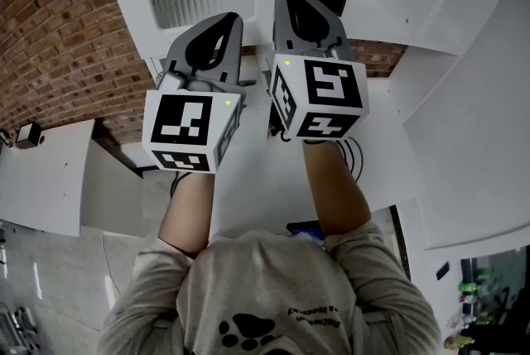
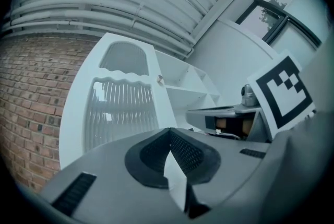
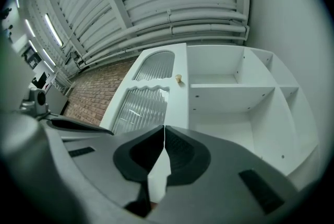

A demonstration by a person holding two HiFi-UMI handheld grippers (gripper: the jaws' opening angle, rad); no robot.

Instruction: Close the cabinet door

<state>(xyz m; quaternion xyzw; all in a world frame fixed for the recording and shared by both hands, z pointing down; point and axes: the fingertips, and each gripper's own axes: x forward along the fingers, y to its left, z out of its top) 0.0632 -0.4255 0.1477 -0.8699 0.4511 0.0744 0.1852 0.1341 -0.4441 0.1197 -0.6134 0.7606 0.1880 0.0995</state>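
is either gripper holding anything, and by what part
Nothing is held: the left gripper and right gripper both have jaws together and empty, short of the cabinet door.

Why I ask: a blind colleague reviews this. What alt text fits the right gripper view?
A white cabinet stands open, its ribbed-glass door with a small knob swung out left beside a brick wall. In the foreground the right gripper holds its tongs shut with nothing between them.

The right gripper (image 3: pixel 164 133) has its jaws together, pointing toward the open cabinet door (image 3: pixel 142 107) with a small knob (image 3: pixel 178 79), beside white shelves (image 3: pixel 232 90).
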